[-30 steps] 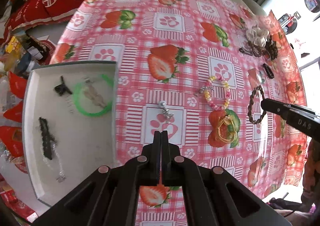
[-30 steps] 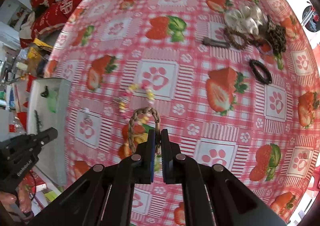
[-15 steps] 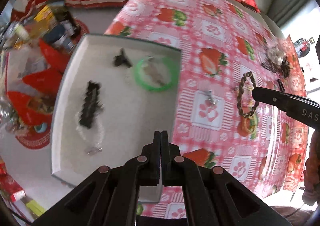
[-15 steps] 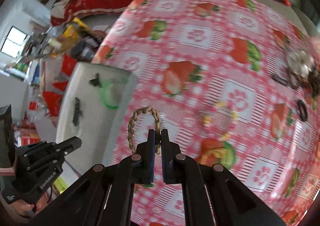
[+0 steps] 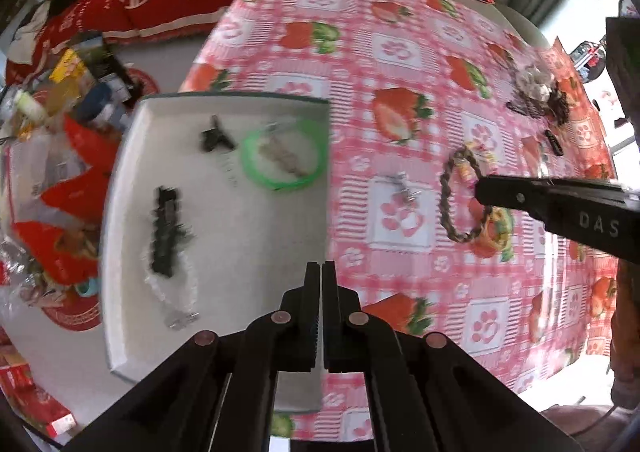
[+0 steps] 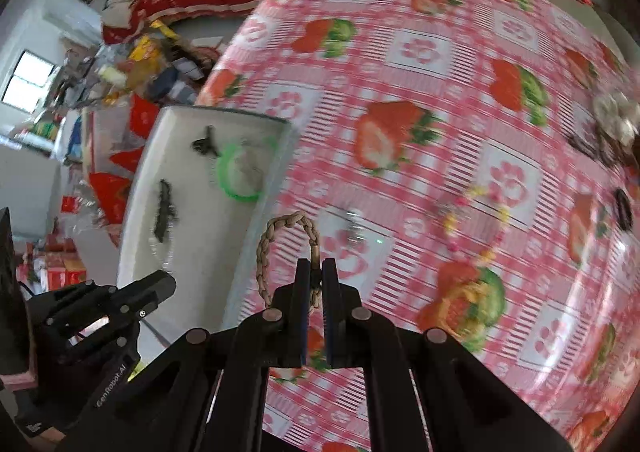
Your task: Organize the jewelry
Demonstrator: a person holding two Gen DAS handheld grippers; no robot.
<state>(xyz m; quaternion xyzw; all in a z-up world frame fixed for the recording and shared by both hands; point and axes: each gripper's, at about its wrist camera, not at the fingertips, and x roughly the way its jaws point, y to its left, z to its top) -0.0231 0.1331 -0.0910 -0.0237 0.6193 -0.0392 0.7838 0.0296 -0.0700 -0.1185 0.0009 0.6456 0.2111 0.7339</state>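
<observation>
Strawberries and paw prints cover the pink checked cloth on the tabletop, and a white tray sits at its left edge. The right gripper has its jaws clenched on a braided cord bracelet, which stands up as a loop ahead of the fingertips. In the left wrist view the same bracelet hangs from the right gripper above the cloth, well to the right of the tray and just beside a small metal charm lying on a paw-print square. A colourful bead bracelet rests on the cloth beyond it, next to a yellow loop on a strawberry print.

The left gripper hovers over the tray's near right part with its jaws pressed together and nothing between them; the right wrist view shows it low at the tray's near side.

Inside the tray lie a green ring with a pale clip inside it, a small black clip to its left, a long black hair clip, and a clear bead bracelet partly beneath that clip.

At the far right of the cloth is a heap of hair ties, with a black oval tie just nearer. Motion blur softens much of both views.
</observation>
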